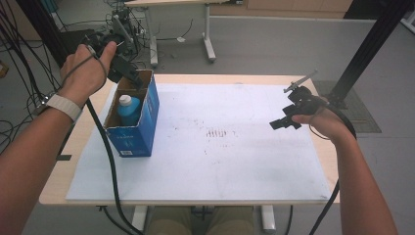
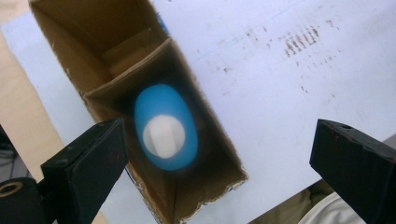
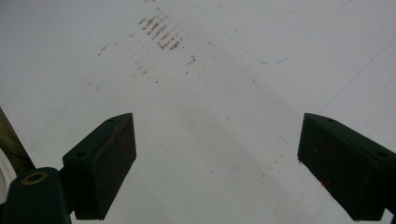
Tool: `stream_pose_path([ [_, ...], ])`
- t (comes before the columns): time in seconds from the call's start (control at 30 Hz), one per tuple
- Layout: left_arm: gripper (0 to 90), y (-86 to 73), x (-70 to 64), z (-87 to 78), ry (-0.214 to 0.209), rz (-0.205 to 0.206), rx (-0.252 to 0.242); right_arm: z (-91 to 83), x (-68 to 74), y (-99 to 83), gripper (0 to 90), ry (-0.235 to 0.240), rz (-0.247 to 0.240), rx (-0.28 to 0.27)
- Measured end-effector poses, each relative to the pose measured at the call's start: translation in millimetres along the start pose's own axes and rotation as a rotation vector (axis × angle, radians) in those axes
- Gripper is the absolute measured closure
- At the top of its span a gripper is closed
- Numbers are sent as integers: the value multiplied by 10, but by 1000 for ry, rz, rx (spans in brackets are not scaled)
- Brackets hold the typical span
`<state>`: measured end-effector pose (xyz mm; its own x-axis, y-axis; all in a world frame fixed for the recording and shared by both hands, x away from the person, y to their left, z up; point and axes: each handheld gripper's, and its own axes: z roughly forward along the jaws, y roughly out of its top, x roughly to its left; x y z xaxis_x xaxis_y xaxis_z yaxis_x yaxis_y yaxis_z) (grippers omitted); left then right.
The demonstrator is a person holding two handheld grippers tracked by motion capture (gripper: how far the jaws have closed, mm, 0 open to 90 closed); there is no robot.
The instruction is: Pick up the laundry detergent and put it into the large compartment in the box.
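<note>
1. Evidently the work concerns the blue bottle [image 1: 129, 111], which stands upright with its white cap up inside the open blue carton [image 1: 147, 128], at about nine o'clock on the worktop [image 1: 235, 147].
2. Judging by the pose, the step in hand is the approach: the left hand-held gripper [image 1: 128, 73] hovers above the carton's far end, looking down on the bottle's cap [image 2: 163, 135].
3. Its jaws stand wide apart, holding and touching nothing.
4. Next it likely needs to descend between the carton walls, straddle the cap or neck, then close.
5. At three o'clock the right hand-held gripper [image 1: 285, 122] hangs over bare white sheet [image 3: 196, 116], jaws equally wide, empty.
</note>
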<state>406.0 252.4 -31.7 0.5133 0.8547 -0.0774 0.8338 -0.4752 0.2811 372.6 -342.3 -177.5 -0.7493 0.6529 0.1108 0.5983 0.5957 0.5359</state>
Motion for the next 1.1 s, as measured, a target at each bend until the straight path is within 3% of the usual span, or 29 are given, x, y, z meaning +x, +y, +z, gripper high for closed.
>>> stream_pose_path([
  [0.23, 49, 74, -171, -99, 0, 150, 7, -26, 16, -3, 116, -5, -2, -1],
  [0.4, 49, 99, -267, -133, -25, 247, 2, -56, 25, -10, 116, -10, 1, -3],
  [0.5, 50, 127, -323, -131, -43, 327, 7, -76, 34, -14, 116, -11, 0, -8],
  [0.63, 48, 164, -363, -117, -77, 381, 7, -99, 52, -11, 116, -14, 2, -6],
  [1.1, 50, 315, -640, -139, -125, 550, 8, -130, 79, -18, 116, -22, 8, -3],
])
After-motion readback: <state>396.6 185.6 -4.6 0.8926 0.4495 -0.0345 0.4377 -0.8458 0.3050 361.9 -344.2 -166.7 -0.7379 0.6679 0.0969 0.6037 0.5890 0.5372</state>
